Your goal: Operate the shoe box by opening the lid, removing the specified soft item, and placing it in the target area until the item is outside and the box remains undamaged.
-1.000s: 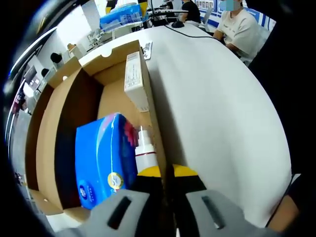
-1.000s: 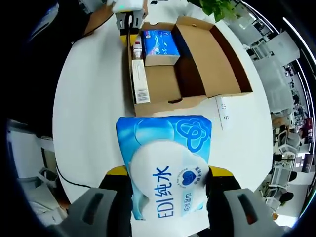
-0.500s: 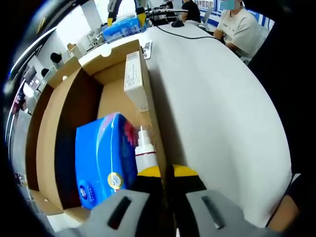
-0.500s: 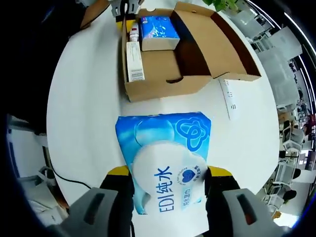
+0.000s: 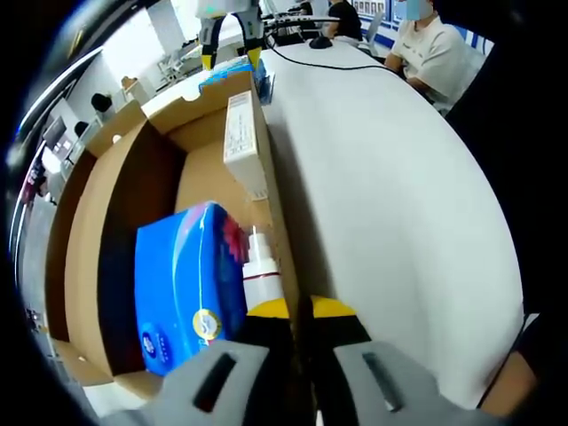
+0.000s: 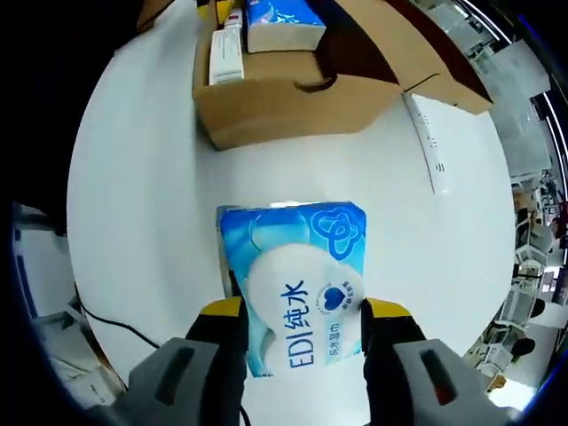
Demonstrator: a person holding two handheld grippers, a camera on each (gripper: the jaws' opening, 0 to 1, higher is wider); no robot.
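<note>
The open cardboard shoe box [image 5: 115,231] holds a blue carton [image 5: 182,284], a small white bottle [image 5: 260,266] and a long white carton [image 5: 240,138]. My left gripper [image 5: 302,311] is at the box's near corner, shut on its right side wall. My right gripper [image 6: 302,315] is shut on a soft blue and white wipes pack [image 6: 297,284], held outside the box and low over the white table [image 6: 142,177]. The shoe box [image 6: 284,89] lies just beyond the pack. In the left gripper view the right gripper [image 5: 229,22] and the wipes pack [image 5: 226,69] appear past the box's far end.
A flat white strip [image 6: 426,133] lies on the table beside the box. A black cable [image 5: 337,58] runs across the far side of the table, where a person in a white shirt [image 5: 430,49] sits. Another cable [image 6: 98,302] trails near the table's edge.
My right gripper has carried the wipes pack away from the box and lower toward the table. The left gripper and the box have stayed put.
</note>
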